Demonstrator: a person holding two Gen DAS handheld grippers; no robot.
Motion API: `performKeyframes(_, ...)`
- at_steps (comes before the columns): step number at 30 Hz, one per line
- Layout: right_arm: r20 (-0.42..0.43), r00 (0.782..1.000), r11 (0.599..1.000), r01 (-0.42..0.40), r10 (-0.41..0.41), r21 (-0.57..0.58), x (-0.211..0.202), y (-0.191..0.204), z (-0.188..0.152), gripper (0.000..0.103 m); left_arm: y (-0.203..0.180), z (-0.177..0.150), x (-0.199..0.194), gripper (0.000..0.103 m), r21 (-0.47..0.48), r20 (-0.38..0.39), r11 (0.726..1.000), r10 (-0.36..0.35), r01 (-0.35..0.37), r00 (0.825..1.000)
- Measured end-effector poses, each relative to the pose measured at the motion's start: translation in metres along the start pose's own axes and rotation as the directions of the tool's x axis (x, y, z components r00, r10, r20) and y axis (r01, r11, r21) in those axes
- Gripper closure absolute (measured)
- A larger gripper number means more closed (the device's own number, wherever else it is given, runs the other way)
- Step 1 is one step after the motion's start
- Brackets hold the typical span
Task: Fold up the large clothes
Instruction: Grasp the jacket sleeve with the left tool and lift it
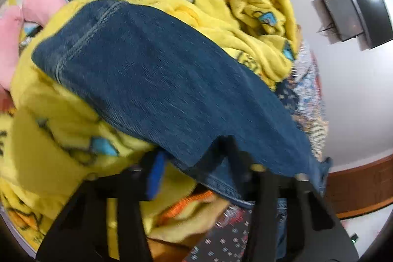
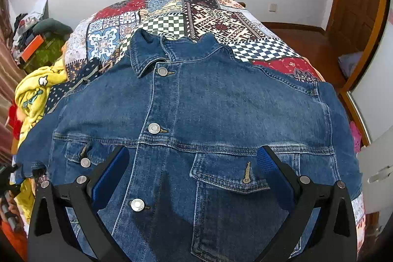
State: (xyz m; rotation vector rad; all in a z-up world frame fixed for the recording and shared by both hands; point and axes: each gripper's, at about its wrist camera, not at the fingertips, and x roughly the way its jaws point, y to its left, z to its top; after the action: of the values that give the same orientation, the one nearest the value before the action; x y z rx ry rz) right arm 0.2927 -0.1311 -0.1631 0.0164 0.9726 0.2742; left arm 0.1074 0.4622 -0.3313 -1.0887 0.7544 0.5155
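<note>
Left wrist view: a sleeve (image 1: 159, 80) of the denim jacket is being draped across frame centre over yellow blankets (image 1: 61, 139); the left tongs (image 1: 196, 163) are being obscured by its hem at lower centre, grip undeterminable.

Right wrist view: the denim jacket (image 2: 208, 109) is being viewed front-up on the patchwork bed (image 2: 172, 16), collar toward the top; the right tongs (image 2: 194, 163) are being held released over its chest pocket.

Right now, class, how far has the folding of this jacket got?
Done: the jacket lies front up on the quilt, buttons closed. In hand: a sleeve drapes over the left tongs; their grip is hidden. The right tongs hover open over the chest. Left: all the folds.
</note>
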Motion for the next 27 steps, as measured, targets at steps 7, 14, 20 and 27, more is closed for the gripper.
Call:
performKeyframes(7, 0.007, 1.000, 1.000, -0.004, 0.004, 0.000, -0.010, -0.001, 0.001, 0.000, -0.075, -0.006, -0.034, 0.085, 0.278, 0.173, 0.946, 0.122, -0.168, 0.977)
performKeyframes(14, 0.038, 0.999, 1.000, -0.026, 0.026, -0.008, -0.028, -0.007, 0.005, 0.000, -0.188, -0.013, -0.083, 0.091, 0.471, 0.276, 0.878, -0.058, -0.082, 0.959)
performKeyframes(20, 0.065, 0.997, 0.999, -0.048, 0.046, 0.019, -0.043, -0.026, 0.004, 0.000, -0.302, -0.045, -0.103, 0.092, 0.622, 0.242, 0.783, -0.228, 0.029, 0.943)
performKeyframes(27, 0.076, 0.996, 0.998, -0.052, 0.051, 0.019, -0.054, -0.051, 0.004, 0.000, -0.402, -0.121, -0.077, 0.092, 0.769, 0.117, 0.632, -0.288, 0.097, 0.951)
